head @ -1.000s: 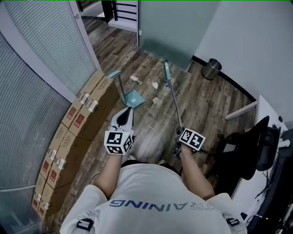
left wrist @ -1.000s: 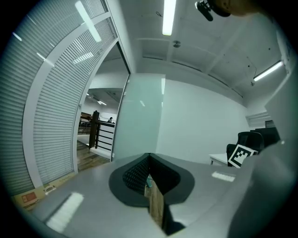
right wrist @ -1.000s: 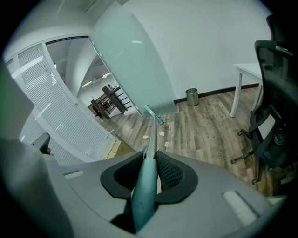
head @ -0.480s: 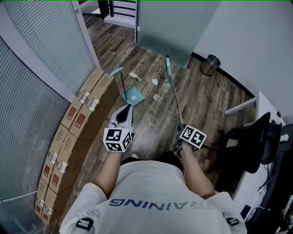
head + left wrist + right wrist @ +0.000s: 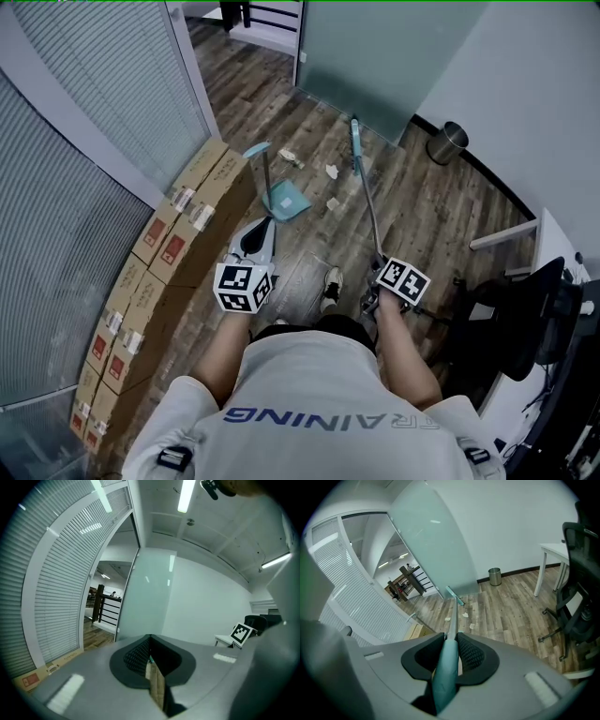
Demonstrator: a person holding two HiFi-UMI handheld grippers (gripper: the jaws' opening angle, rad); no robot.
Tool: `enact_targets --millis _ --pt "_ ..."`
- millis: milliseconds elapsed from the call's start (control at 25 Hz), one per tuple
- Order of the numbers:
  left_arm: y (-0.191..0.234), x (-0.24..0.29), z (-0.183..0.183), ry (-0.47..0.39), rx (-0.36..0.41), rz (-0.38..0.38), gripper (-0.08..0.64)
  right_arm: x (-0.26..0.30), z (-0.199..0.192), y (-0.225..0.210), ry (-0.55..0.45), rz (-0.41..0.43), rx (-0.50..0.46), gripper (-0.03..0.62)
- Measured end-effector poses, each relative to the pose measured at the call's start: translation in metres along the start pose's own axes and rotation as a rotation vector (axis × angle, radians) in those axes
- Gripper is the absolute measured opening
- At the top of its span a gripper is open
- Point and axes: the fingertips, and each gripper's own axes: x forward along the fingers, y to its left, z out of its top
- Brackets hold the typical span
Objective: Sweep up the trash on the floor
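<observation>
Several crumpled paper scraps [image 5: 331, 171] lie on the wood floor ahead, also seen in the right gripper view as paper scraps [image 5: 465, 615]. My right gripper [image 5: 379, 270] is shut on the teal broom handle [image 5: 446, 667], which runs between its pads [image 5: 474, 654]. The broom head [image 5: 356, 131] rests beyond the scraps. My left gripper [image 5: 262, 228] is shut, and the thin pole of the teal dustpan [image 5: 286, 199] meets its tips. In the left gripper view the jaws [image 5: 150, 660] are closed with only a thin pale sliver between them.
Stacked cardboard boxes [image 5: 187, 225] line the curved glass wall on the left. A metal bin [image 5: 448, 142] stands by the far wall. A black office chair [image 5: 516, 319] and a white table leg [image 5: 502, 234] are on the right. My shoe [image 5: 330, 286] is stepping forward.
Both grippers moved forward with the broom and dustpan. A shoe has come into view between my arms, and the boxes and scraps have slid across the head view.
</observation>
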Motion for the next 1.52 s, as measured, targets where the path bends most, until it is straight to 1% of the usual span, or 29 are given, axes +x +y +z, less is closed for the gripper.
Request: enact_targets --millis 240,400,680,840,960,1160,1360,1520 --pt "0.017 0.046 0.013 0.016 0.013 0.052 0.0 0.045 0.038 0.011 0.043 0.035 -0.016 0.104" --pt "0.023 0.089 0.023 0.023 0.007 0.088 0.0 0.077 0.075 0.014 0.076 0.057 -0.036 0.104" --pt "0.016 0.159 0.037 0.037 0.014 0.17 0.0 0.136 0.137 0.008 0.157 0.099 -0.08 0.104" --pt "0.012 0.196 0.037 0.049 0.016 0.212 -0.001 0.171 0.175 -0.002 0.183 0.123 -0.105 0.104" --pt "0.018 0.207 0.031 0.074 0.015 0.26 -0.001 0.196 0.185 -0.002 0.222 0.138 -0.123 0.104" --pt "0.038 0.218 0.023 0.095 -0.002 0.312 0.0 0.23 0.186 0.004 0.276 0.146 -0.132 0.104" --pt "0.07 0.226 0.022 0.098 -0.034 0.334 0.0 0.254 0.187 0.025 0.315 0.135 -0.147 0.104" --pt "0.098 0.239 0.019 0.1 -0.07 0.337 0.0 0.266 0.197 0.043 0.32 0.122 -0.168 0.104"
